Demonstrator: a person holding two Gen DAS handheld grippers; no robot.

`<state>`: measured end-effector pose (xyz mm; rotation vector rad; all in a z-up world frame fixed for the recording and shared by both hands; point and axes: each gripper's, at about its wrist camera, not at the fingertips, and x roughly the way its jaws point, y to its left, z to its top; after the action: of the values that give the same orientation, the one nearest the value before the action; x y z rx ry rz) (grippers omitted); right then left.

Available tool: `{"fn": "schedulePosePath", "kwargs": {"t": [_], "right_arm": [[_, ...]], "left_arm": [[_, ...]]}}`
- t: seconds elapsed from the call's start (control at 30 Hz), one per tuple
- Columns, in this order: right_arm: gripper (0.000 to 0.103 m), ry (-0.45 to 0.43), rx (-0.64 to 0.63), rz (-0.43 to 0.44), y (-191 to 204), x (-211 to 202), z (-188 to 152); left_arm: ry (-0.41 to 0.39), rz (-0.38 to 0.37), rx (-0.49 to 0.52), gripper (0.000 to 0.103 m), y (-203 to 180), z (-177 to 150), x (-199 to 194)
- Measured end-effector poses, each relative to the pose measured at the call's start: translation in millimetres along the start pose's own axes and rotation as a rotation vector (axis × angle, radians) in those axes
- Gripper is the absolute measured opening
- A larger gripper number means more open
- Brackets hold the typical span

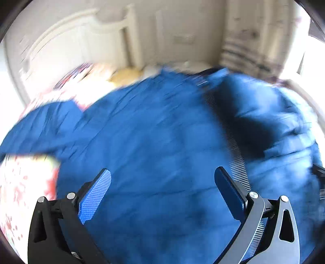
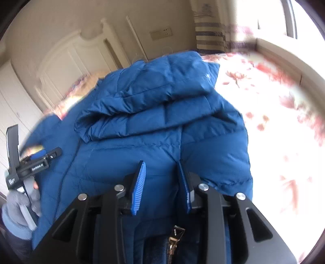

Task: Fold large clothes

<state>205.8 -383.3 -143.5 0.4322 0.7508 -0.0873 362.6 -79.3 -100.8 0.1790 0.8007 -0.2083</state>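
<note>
A large blue padded jacket (image 1: 158, 132) lies spread on a bed with a floral sheet (image 1: 22, 182). My left gripper (image 1: 162, 178) is open and empty, hovering over the jacket's body; the view is blurred. In the right wrist view the jacket (image 2: 154, 113) lies with its hood (image 2: 158, 81) folded on top. My right gripper (image 2: 161, 174) has its jaws partly closed around a bunched fold of the jacket near the zipper pull (image 2: 174, 239). The left gripper (image 2: 38, 160) also shows at the left edge, held by a gloved hand (image 2: 18, 209).
The floral sheet (image 2: 274, 121) extends to the right of the jacket. A cream headboard (image 2: 67, 61) and wall stand behind the bed. A striped curtain (image 2: 211, 34) and bright window (image 2: 264, 18) are at the back right.
</note>
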Motion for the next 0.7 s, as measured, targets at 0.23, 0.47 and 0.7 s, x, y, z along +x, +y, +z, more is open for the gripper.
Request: {"fn": "schedulePosePath", "kwargs": {"t": [0.23,0.47,0.7], "right_arm": [[0.021,-0.074,0.124,0.037,-28,-11,-5],[0.021,-0.077,0.121,0.040,-24,-7,-2],[0.023,-0.083,0.127,0.055,-23,-8,-3]], "left_arm": [[-0.084,-0.104,0.397,0.094,-156,41,-11],[-0.031,-0.081,0.647,0.062,-246,54,35],[-0.102,-0.353,0.273,0.027,-167,84,8]]}}
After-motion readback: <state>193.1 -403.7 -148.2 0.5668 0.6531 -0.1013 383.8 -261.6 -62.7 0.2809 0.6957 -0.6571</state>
